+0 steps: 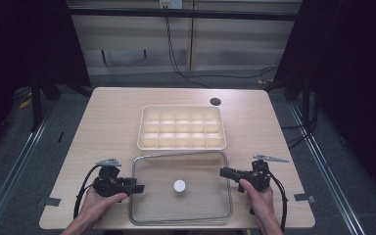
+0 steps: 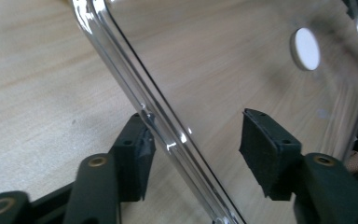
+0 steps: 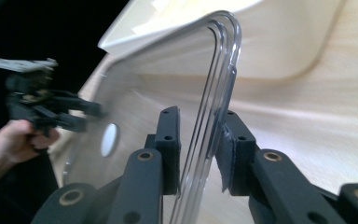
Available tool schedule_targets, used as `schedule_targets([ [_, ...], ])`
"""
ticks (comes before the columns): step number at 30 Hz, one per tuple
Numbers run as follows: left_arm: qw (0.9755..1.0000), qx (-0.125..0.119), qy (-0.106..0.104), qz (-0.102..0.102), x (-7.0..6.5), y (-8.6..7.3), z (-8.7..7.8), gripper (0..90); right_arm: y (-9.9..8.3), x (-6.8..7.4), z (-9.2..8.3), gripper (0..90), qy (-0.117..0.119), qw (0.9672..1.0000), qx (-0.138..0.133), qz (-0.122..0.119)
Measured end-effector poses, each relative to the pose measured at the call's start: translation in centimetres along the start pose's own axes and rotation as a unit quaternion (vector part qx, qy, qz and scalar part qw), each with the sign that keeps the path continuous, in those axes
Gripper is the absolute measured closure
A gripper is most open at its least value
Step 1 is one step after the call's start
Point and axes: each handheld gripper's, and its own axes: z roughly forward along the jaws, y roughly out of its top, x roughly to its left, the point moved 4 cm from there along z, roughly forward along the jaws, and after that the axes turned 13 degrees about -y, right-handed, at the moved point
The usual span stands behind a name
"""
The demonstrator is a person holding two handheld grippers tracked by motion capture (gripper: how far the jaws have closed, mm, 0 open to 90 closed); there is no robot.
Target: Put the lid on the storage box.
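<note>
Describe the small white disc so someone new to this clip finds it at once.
On the light wooden table, nearest the person, lies a clear plastic rectangular lid in front of the cream compartment tray. The small white round disc sits near that lid's middle, between the two grippers; it is the sole opaque spot on the transparent sheet.

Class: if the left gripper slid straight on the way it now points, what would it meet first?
The left gripper already straddles the clear lid's left rim. Going straight on, that rim would likely reach the back of its open jaws; the white disc lies farther along.
</note>
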Motion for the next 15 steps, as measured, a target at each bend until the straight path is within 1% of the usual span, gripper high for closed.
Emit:
schedule_targets([
  [2, 0.9999, -0.008, 0.002, 0.008, -0.2, 0.1, -0.3, 48.8, -0.1, -0.1, 0.1, 71.3, -0.011, 0.9999, 0.008, 0.004],
  [3, 0.9999, -0.011, 0.003, 0.011, -0.3, 0.2, -0.4, 49.6, -0.2, -0.1, 0.1, 71.1, -0.013, 0.9998, 0.01, 0.006],
  [4, 0.9998, -0.012, 0.003, 0.013, -0.3, 0.3, -0.6, 51.2, -0.1, 0.1, 0.1, 70.7, -0.02, 0.9997, 0.011, 0.002],
  [5, 0.9998, -0.015, 0.002, 0.012, -0.4, 0.4, -0.6, 51.2, -0.1, 0.1, 0.1, 70.7, -0.02, 0.9997, 0.011, 0.002],
  [6, 0.9997, -0.018, 0.006, 0.018, -0.6, 0.5, -0.7, 51.8, -0.1, 0.3, 0.1, 69.4, -0.029, 0.9995, 0.013, -0.004],
  [8, 0.9996, -0.019, 0.009, 0.02, -0.7, 0.6, -0.8, 52.0, -0.1, 0.4, 0.1, 69.1, -0.032, 0.9994, 0.013, -0.007],
  [10, 0.9994, -0.022, 0.006, 0.025, -0.7, 0.6, -1.1, 53.2, -0.1, 0.5, 0.1, 69.0, -0.032, 0.9994, 0.011, -0.008],
  [15, 0.9993, -0.025, 0.004, 0.029, -0.9, 0.7, -1.5, 55.6, 0.0, 0.6, 0.1, 68.7, -0.036, 0.9992, 0.007, -0.012],
])
